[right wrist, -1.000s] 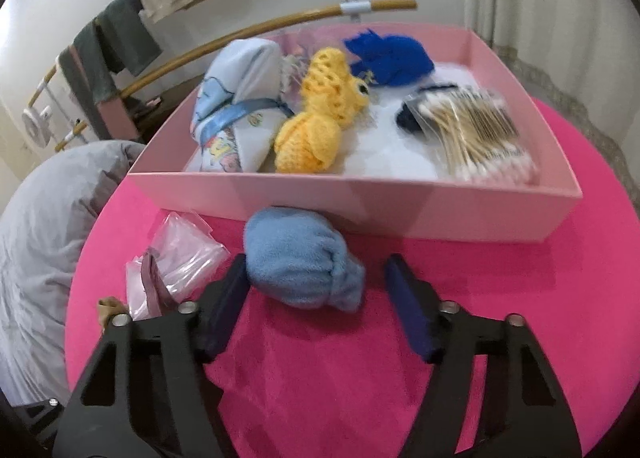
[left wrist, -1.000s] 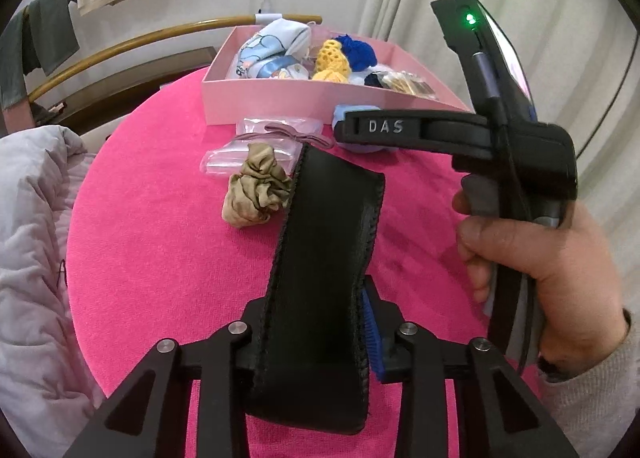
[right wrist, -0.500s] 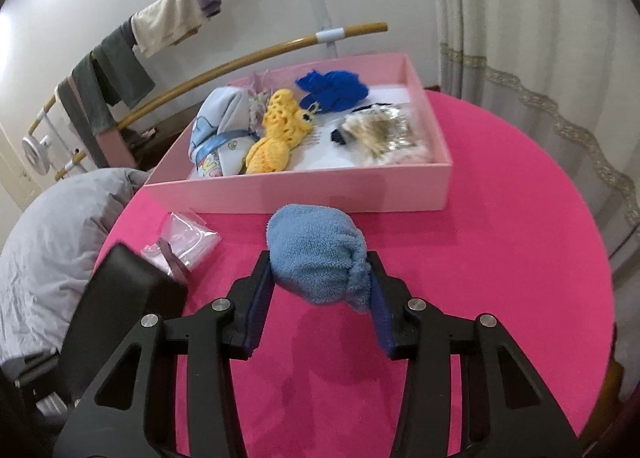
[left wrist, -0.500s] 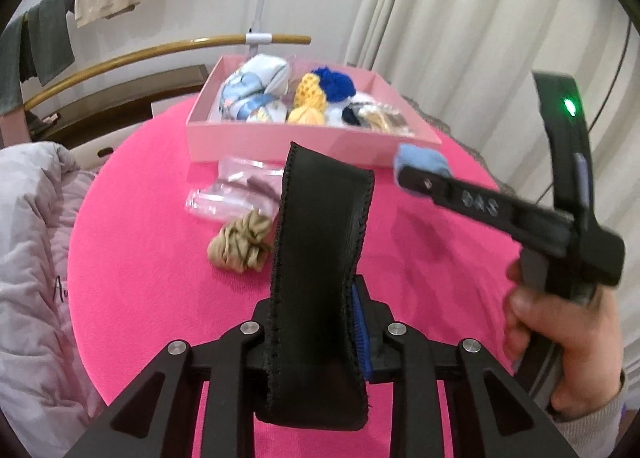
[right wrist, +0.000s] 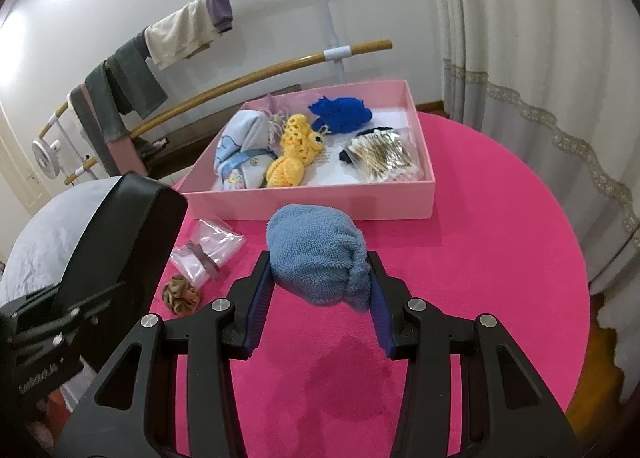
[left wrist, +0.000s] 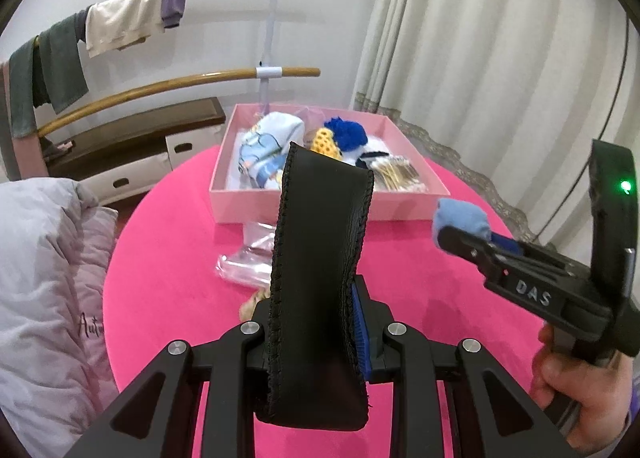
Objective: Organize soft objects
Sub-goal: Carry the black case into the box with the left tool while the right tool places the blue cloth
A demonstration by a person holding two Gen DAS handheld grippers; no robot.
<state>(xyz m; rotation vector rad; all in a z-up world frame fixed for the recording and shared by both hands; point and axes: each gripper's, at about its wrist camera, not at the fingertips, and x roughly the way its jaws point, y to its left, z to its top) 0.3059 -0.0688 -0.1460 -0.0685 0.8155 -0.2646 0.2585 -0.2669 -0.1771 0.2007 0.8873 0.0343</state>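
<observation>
Carrying a rolled blue towel (right wrist: pixel 318 256) lifted above the pink desk (right wrist: pixel 500 238), the right tool (right wrist: pixel 320 290) clamps it while the left tool (left wrist: pixel 316 334) pinches a black leather strap (left wrist: pixel 320 278); next, both likely go into the pink box (right wrist: pixel 312 202) at upper centre.

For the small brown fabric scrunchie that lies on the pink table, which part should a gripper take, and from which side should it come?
Take the brown scrunchie across its bunched middle, coming straight down from above. It lies low and crumpled on the pink table, apart from the clear plastic bag beside it, so a top pinch probably gathers the folds best.
</observation>
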